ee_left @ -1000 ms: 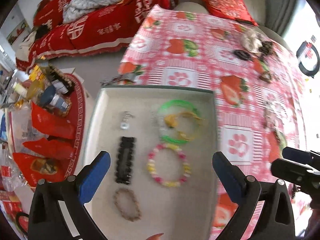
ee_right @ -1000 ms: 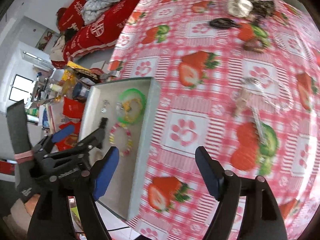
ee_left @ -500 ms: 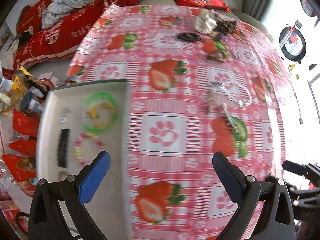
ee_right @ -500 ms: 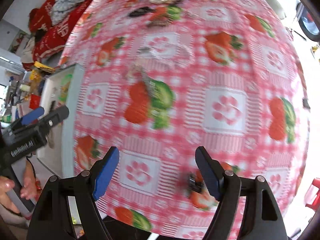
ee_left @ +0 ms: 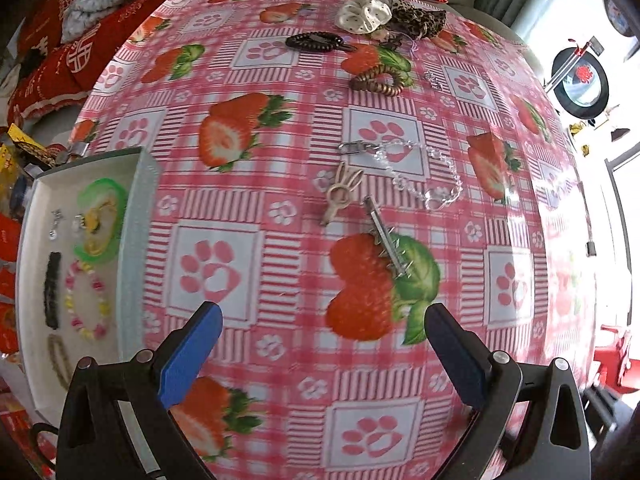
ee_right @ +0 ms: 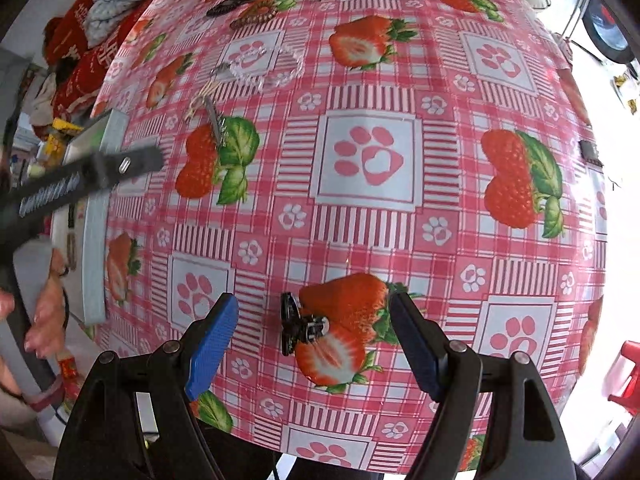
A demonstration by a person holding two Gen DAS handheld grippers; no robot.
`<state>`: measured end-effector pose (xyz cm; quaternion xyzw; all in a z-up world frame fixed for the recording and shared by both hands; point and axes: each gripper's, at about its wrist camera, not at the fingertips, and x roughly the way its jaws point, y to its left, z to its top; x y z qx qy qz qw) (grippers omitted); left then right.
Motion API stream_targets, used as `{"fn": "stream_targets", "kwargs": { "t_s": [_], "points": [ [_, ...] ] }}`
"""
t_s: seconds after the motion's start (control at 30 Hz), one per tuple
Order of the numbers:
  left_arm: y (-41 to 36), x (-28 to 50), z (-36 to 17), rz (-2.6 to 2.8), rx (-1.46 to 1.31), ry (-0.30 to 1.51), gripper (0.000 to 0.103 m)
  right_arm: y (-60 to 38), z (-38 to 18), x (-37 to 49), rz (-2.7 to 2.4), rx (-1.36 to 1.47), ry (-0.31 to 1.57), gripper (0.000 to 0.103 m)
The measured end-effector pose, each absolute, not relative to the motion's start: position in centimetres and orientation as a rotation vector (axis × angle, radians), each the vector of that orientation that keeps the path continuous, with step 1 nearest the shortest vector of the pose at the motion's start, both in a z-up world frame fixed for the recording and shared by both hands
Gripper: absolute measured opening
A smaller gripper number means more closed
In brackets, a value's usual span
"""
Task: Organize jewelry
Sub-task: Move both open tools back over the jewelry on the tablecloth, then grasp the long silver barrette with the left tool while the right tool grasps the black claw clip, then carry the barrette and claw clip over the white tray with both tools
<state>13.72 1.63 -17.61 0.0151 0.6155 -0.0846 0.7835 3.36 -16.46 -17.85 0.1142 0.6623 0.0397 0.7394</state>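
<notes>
1. Both grippers swung off the tray (ee_left: 136,240) and out over the strewn worktop (ee_left: 400,400) since a second ago; tray now far to the left gripper's (ee_left: 322,354) left, barely in the right gripper's (ee_right: 314,330) view.
2. Left gripper: jaws wide apart, nothing between them, hovering above the cloth.
3. Right gripper: jaws equally wide, empty, unchanged over the last second.
4. Small black clip (ee_right: 296,324) now just ahead of the right gripper, roughly centred between its fingers, not touched.
5. Ahead of the left gripper, further off: metal comb clip (ee_left: 386,240), bunny clip (ee_left: 340,196), clear bead chain (ee_left: 424,176); farther still, brown coil tie (ee_left: 378,82), black tie (ee_left: 316,42), scrunchies (ee_left: 364,12).
6. In the tray already: green bangle (ee_left: 102,220), bead bracelet (ee_left: 86,300), black clip, brown band, small earrings.
7. Meaning, by judgement: a fetch leg begun, black clip the likely next pick for the right gripper; lowering and closing not yet done.
</notes>
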Motion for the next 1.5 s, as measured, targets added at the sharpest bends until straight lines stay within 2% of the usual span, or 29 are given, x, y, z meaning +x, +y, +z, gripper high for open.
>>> {"fn": "stream_targets", "kwargs": {
  "t_s": [0.1, 0.3, 0.4, 0.5, 0.57, 0.63, 0.77, 0.8, 0.87, 0.93, 1.0, 1.5],
  "points": [
    [0.5, 14.2, -18.1, -0.162, 0.038, 1.325, 0.098, -15.9, -18.4, 2.9, 0.116, 0.227, 1.462, 0.081],
    [-1.2, 14.8, -19.2, -0.127, 0.02, 1.327, 0.097, -14.9, -19.6, 2.3, 0.168, 0.168, 1.471, 0.081],
    [-1.8, 15.3, -19.7, -0.116, 0.018, 1.337, 0.084, -14.5, -20.1, 2.2, 0.175, 0.135, 1.467, 0.08],
    [-2.3, 15.8, -20.3, -0.112, 0.01, 1.343, 0.084, -14.1, -20.4, 2.2, 0.164, 0.097, 1.452, 0.078],
    [-2.9, 16.1, -20.6, -0.122, 0.021, 1.341, 0.082, -13.8, -20.5, 2.1, 0.144, 0.057, 1.439, 0.072],
    [-3.4, 16.3, -21.1, -0.133, 0.036, 1.347, 0.067, -13.2, -20.5, 2.0, 0.125, 0.024, 1.425, 0.068],
    [-4.4, 16.6, -21.3, -0.143, 0.063, 1.334, 0.067, -12.1, -20.7, 1.6, 0.085, -0.04, 1.406, 0.058],
    [-4.6, 16.6, -21.3, -0.141, 0.065, 1.331, 0.064, -11.8, -20.8, 1.4, 0.073, -0.065, 1.401, 0.056],
    [-4.7, 16.6, -21.2, -0.142, 0.074, 1.324, 0.055, -11.2, -20.9, 1.2, 0.061, -0.087, 1.393, 0.04],
    [-5.0, 16.9, -21.1, -0.159, 0.079, 1.318, 0.035, -10.9, -21.0, 0.8, 0.056, -0.093, 1.389, 0.028],
    [-5.0, 16.9, -21.0, -0.174, 0.081, 1.316, 0.024, -10.9, -20.9, 0.7, 0.048, -0.082, 1.392, 0.026],
    [-0.3, 13.2, -18.0, -0.247, 0.023, 1.3, 0.023, -17.8, -19.4, 3.5, 0.118, 0.352, 1.417, 0.026]
  ]
}}
